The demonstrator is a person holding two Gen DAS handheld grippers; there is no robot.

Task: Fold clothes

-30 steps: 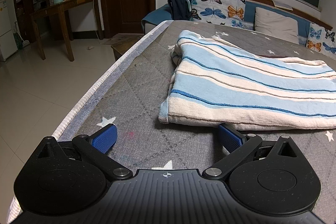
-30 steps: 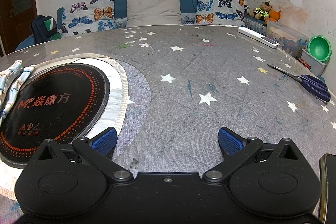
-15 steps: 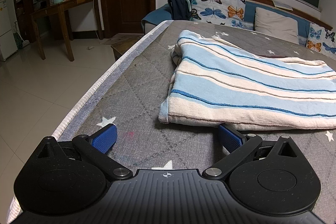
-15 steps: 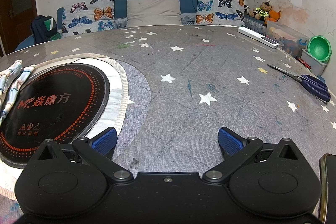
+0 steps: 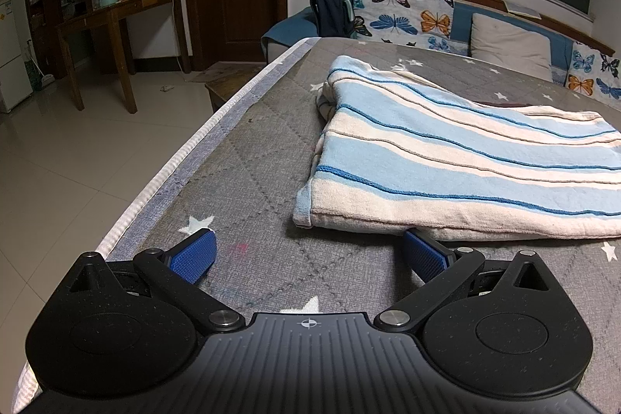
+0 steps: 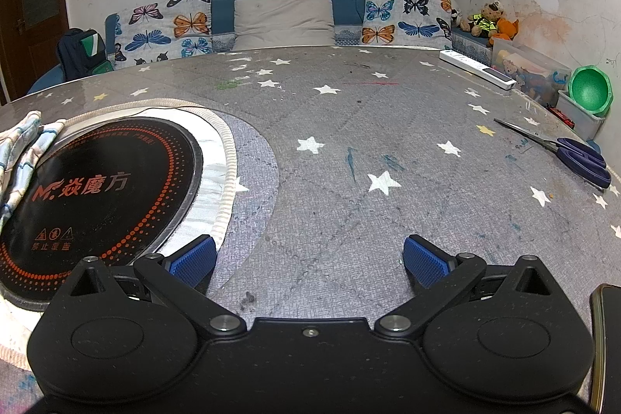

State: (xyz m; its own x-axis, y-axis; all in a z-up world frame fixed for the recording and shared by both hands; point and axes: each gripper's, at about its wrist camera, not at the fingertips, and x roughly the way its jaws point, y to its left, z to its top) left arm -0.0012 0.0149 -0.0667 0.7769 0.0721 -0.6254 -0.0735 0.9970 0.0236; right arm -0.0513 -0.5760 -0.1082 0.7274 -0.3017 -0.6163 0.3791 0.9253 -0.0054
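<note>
Left tool [image 5: 308, 253] spread, right pad seemingly touching folded striped cloth [image 5: 458, 158]; right tool [image 6: 309, 255] spread over surface [image 6: 349, 127].

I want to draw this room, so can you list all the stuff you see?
striped garment: one, blue and cream, folded on table's left side
table: one, grey with stars
induction cooktop: one, black, set into table
scissors: one, blue handles, right edge
power strip: one, white, far right
green bowl: one, right, past the table edge
teddy bear: one, brown, sofa corner
backpack: one, dark, on sofa
left tool: open, empty
right tool: open, empty
</note>
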